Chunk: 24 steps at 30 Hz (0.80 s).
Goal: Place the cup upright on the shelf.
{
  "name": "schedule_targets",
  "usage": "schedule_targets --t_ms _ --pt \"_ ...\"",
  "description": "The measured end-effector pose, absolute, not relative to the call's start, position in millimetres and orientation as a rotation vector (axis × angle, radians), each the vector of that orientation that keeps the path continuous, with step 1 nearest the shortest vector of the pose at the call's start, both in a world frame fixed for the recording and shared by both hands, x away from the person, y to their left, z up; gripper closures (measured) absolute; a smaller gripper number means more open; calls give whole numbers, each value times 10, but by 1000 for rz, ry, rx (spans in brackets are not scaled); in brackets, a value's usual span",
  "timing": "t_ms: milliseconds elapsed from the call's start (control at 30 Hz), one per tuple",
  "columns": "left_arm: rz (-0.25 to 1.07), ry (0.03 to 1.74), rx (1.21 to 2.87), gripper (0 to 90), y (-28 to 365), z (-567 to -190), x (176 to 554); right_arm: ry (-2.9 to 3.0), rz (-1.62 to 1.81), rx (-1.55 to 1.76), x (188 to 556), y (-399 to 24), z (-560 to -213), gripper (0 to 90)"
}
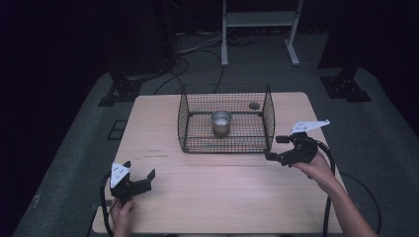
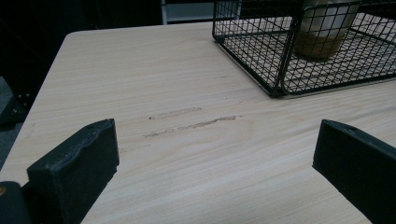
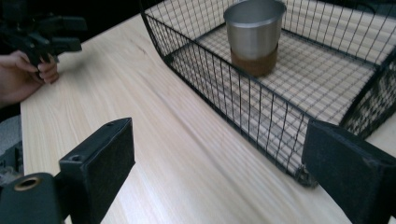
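Steel cup (image 1: 221,123) standing upright mid-basket (image 1: 184,123); I hold the right gripper (image 1: 280,148), jaws wide, at its near corner for access, left gripper (image 1: 141,177) equally wide, idle on the counter (image 1: 222,187).

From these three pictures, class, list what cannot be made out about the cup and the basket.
- Cup: its contents; high view too small, right gripper view too low.
- Cup's top: cut off by the left gripper view's upper edge.
- Small round thing behind the wire basket: too small and meshed over in the high view to identify.
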State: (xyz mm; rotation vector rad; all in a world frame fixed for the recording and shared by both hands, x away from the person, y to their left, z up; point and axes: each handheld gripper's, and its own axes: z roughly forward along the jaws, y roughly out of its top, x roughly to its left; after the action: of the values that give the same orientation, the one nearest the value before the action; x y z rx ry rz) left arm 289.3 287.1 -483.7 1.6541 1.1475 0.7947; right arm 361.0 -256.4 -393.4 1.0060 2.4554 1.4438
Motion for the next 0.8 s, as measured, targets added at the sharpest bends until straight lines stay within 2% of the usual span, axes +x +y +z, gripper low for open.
schedule_targets --t_ms 800 --pt "811 1144 1668 0 2848 -4839 2890 2429 1388 1090 3326 -2831 -4294 89"
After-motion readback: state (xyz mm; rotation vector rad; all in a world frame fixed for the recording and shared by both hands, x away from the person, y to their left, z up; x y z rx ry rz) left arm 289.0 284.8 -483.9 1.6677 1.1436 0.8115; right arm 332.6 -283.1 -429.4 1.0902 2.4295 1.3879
